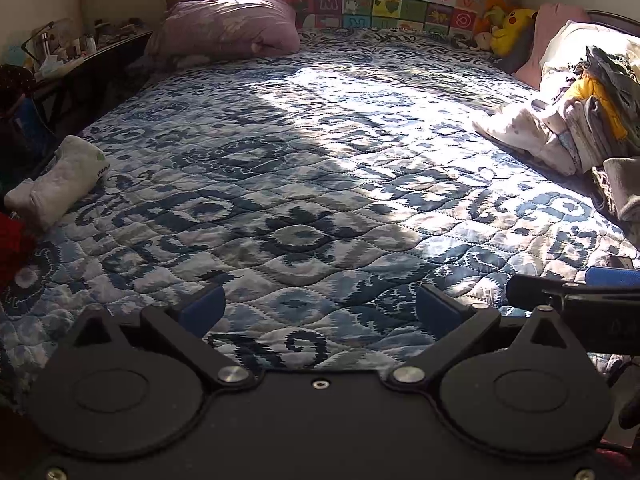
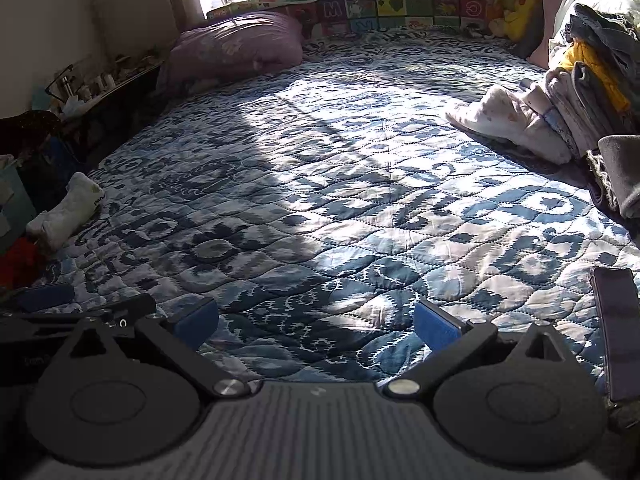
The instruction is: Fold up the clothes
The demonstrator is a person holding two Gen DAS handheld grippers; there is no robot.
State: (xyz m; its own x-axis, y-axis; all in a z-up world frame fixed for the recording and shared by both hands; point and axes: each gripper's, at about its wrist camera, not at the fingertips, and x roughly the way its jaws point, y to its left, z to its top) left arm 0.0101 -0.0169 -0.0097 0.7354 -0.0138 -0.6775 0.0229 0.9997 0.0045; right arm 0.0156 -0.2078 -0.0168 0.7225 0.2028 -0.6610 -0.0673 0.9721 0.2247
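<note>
Sunlight is falling in a bright band across the blue patterned quilt (image 1: pixel 304 168) in your left wrist view, washing out the stitching there while the nearer half is lying in shadow. Your left gripper (image 1: pixel 320 312) is hovering low over the quilt with its blue-padded fingers spread wide apart and nothing between them. A folded white garment (image 1: pixel 60 180) is lying near the left edge of the bed, and something red (image 1: pixel 12 244) beside it is getting cut off by the frame, so you cannot tell what it is. The pile of clothes (image 1: pixel 580 112) is sitting at the far right, partly running out of view, its layers too jumbled to count. A purple pillow (image 1: pixel 228 26) is resting at the head. Your right gripper is poking in at the lower right edge, only partly showing. Moving to your right wrist view, your right gripper (image 2: pixel 316 326) is also hanging just above the quilt (image 2: pixel 320 184) with its fingers held wide and empty. The clothes pile (image 2: pixel 572 92) is standing well ahead on the right, clipped by the frame. The white garment (image 2: pixel 66 212) is lying far left. A dark phone-like slab (image 2: pixel 616 332) is lying on the quilt at the right edge, half cut off.
</note>
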